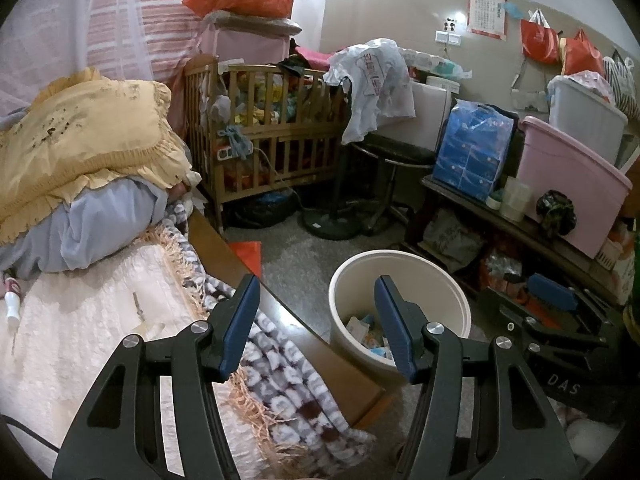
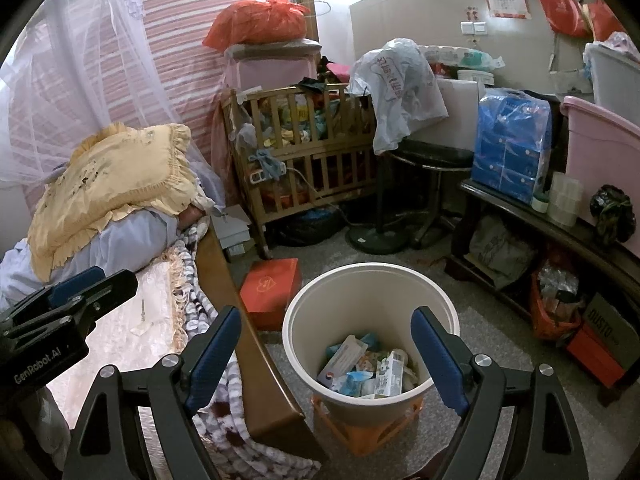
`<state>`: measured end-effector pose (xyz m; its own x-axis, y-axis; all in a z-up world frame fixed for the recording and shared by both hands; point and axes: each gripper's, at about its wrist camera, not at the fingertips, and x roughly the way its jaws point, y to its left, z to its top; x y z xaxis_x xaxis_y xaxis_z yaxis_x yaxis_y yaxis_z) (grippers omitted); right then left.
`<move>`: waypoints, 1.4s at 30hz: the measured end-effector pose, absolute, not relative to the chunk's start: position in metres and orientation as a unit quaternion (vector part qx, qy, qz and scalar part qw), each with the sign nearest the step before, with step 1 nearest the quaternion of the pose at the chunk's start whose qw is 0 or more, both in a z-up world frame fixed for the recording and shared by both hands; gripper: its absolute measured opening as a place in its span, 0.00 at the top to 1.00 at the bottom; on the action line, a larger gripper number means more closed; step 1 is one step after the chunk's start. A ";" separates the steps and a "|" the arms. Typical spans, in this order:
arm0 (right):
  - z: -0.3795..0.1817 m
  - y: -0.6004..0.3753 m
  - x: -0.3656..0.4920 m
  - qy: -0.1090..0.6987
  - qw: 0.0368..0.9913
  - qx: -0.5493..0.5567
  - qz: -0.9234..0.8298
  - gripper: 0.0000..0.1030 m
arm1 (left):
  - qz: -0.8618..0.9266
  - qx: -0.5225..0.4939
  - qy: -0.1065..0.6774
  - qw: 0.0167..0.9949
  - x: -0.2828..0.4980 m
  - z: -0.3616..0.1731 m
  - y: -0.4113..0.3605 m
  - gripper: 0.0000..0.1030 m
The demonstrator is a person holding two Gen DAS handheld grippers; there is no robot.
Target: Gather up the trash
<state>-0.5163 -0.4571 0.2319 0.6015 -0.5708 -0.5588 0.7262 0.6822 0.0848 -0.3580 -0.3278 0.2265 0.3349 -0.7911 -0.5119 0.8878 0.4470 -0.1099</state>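
Note:
A cream waste bin (image 2: 308,320) stands on the floor beside the bed, with cartons and wrappers (image 2: 368,368) inside; it also shows in the left wrist view (image 1: 400,264). My right gripper (image 2: 326,348) is open and empty, above the bin's mouth. My left gripper (image 1: 316,320) is open and empty, over the bed's wooden edge (image 1: 304,340) just left of the bin. A small white tube (image 1: 12,306) lies on the pale bedspread at far left. The left gripper's body (image 2: 60,312) shows in the right view over the bed.
A red box (image 2: 272,292) lies on the floor by the bed. A wooden crib (image 2: 304,148), a stool (image 2: 432,168) and a fan base (image 2: 380,236) stand behind. A low shelf (image 2: 560,232) with pink tubs lines the right side. Pillows (image 1: 80,140) pile on the bed.

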 end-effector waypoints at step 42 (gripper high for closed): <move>0.217 -0.466 -0.511 0.269 0.878 0.159 -0.364 0.16 | -0.517 0.103 0.271 0.805 -0.355 0.216 -0.342 0.43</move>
